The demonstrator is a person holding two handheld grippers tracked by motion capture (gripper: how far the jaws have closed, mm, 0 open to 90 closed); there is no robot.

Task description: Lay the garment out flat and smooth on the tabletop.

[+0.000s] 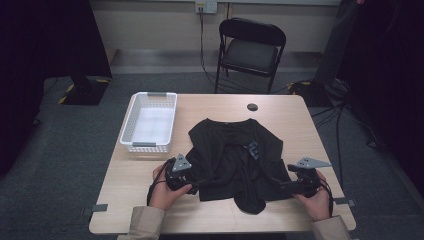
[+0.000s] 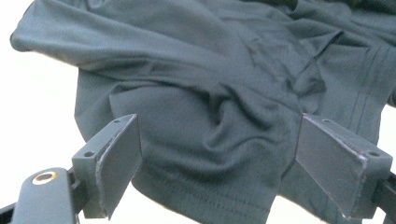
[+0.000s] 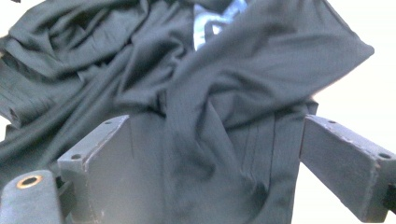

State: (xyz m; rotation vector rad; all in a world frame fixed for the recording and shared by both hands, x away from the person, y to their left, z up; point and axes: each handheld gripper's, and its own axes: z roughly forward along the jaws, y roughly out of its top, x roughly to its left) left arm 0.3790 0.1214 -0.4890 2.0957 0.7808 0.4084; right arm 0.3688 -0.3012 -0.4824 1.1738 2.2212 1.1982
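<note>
Black shirt (image 1: 235, 160) lies crumpled mid-bench, right of white basket (image 1: 148, 121). Left gripper (image 1: 196, 184) and right gripper (image 1: 274, 183): fingers spread, straddling shirt's near edges, nothing clamped. Advice: seat hem fully between fingers, close both together, avoid pinching extra folds.

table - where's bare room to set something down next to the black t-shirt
Free: the far right of the table beyond the small black disc, the strip between white basket and black t-shirt, and the near left corner. Crowded: the near edge, with the left gripper and right gripper at the hem.
</note>
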